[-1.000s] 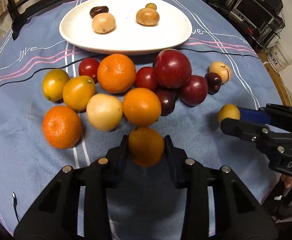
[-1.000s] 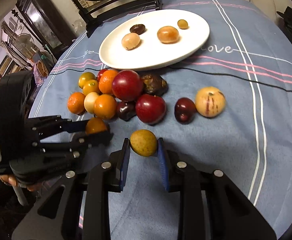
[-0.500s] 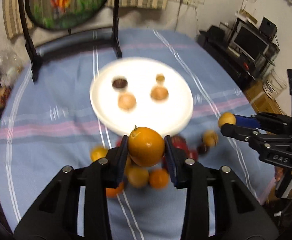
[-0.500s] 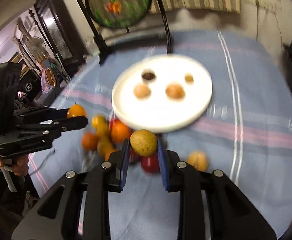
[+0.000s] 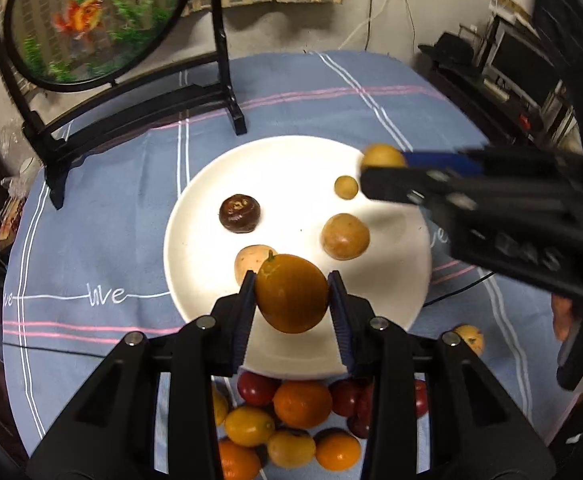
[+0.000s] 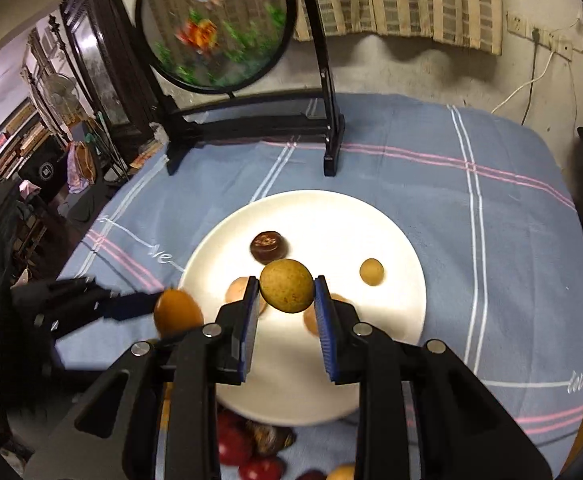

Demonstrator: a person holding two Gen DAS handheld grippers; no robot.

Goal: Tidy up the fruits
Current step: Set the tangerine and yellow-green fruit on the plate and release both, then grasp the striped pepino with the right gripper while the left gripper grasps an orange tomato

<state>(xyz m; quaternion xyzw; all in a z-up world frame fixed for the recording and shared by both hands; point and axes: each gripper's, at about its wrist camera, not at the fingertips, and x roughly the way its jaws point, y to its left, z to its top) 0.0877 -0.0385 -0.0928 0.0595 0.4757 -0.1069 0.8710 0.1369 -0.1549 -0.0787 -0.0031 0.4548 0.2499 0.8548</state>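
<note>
My left gripper [image 5: 291, 300] is shut on an orange [image 5: 291, 293] and holds it above the near part of the white plate [image 5: 283, 160]. My right gripper [image 6: 286, 300] is shut on a small yellow-green fruit [image 6: 286, 286], also above the plate [image 6: 371, 380]. On the plate lie a dark brown fruit [image 5: 239, 213], two tan fruits [image 5: 345, 236] and a tiny yellow one [image 5: 346, 187]. In the left wrist view the right gripper [image 5: 375, 166] reaches in from the right. The right wrist view has the left gripper [image 6: 171, 312] with its orange [image 6: 177, 312] at the left.
A pile of oranges, yellow and red fruits [image 5: 291, 420] lies on the blue striped tablecloth [image 5: 103, 208] in front of the plate. One loose tan fruit [image 5: 469, 338] sits to the right. A round painted screen on a black stand [image 5: 131, 92] rises behind the plate.
Both grippers rose from the fruit pile and moved forward over the plate, each carrying its fruit. The pile now lies below and behind the fingers.
</note>
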